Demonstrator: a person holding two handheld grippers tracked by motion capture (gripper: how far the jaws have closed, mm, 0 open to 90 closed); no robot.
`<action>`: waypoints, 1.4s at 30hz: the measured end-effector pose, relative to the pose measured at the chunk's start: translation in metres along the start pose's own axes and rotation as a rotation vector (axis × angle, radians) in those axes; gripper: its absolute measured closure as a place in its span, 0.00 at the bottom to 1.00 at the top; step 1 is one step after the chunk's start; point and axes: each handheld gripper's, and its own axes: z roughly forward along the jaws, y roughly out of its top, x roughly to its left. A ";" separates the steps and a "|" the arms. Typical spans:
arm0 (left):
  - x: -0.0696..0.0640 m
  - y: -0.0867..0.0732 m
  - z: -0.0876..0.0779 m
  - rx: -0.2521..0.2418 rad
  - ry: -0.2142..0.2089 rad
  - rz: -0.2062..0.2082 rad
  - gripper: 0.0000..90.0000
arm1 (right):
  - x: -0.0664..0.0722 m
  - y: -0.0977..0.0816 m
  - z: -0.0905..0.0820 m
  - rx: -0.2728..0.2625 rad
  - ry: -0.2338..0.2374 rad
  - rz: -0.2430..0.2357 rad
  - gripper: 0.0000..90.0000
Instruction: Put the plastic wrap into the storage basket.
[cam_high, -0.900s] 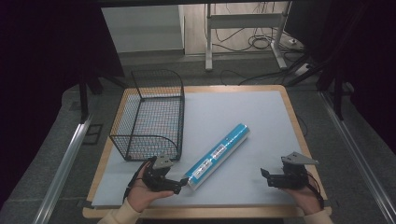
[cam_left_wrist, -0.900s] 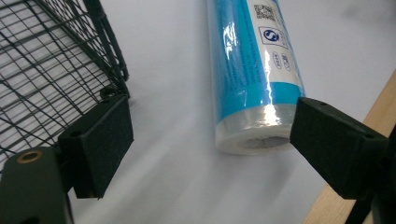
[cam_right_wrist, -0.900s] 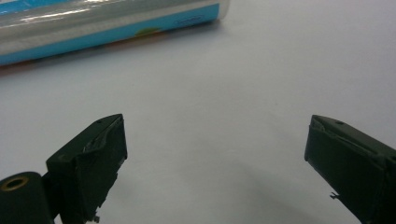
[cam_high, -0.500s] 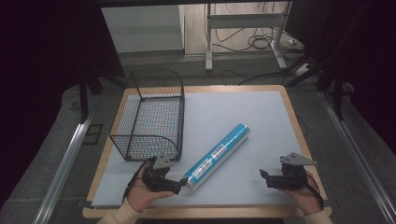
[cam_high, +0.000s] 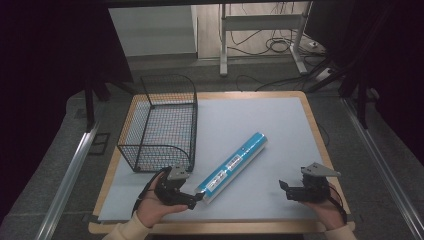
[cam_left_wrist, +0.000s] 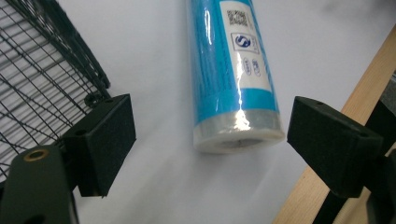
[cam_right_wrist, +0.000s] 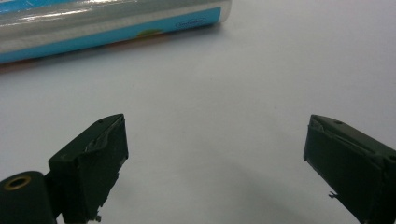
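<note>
Two tongs work low over the table (cam_high: 280, 115) in the high view: the left tongs (cam_high: 199, 196) spread wide at the near end of the blue roll (cam_high: 234, 166), beside the basket (cam_high: 160, 125); the right tongs (cam_high: 283, 188) released, well apart; left tongs view: roll (cam_left_wrist: 233, 70) end between untouching pads, label unreadable; right tongs view: jaws apart over bare table.

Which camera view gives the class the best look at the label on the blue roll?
The left gripper view: the blue roll lies close ahead, its white label panel and near end sharp. The high view shows the whole roll lying slantwise beside the wire basket, the print too small to read. The right gripper view catches one glossy side.
</note>
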 end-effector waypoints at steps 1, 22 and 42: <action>-0.001 0.002 0.000 0.007 -0.003 0.004 0.17 | 0.000 0.000 0.000 -0.001 0.000 -0.001 0.07; -0.020 0.046 0.002 0.030 -0.021 0.084 0.17 | 0.002 -0.002 0.001 0.010 -0.004 -0.018 0.08; -0.030 0.076 0.029 0.081 -0.049 0.116 0.17 | 0.002 -0.001 -0.001 0.003 -0.004 -0.020 0.08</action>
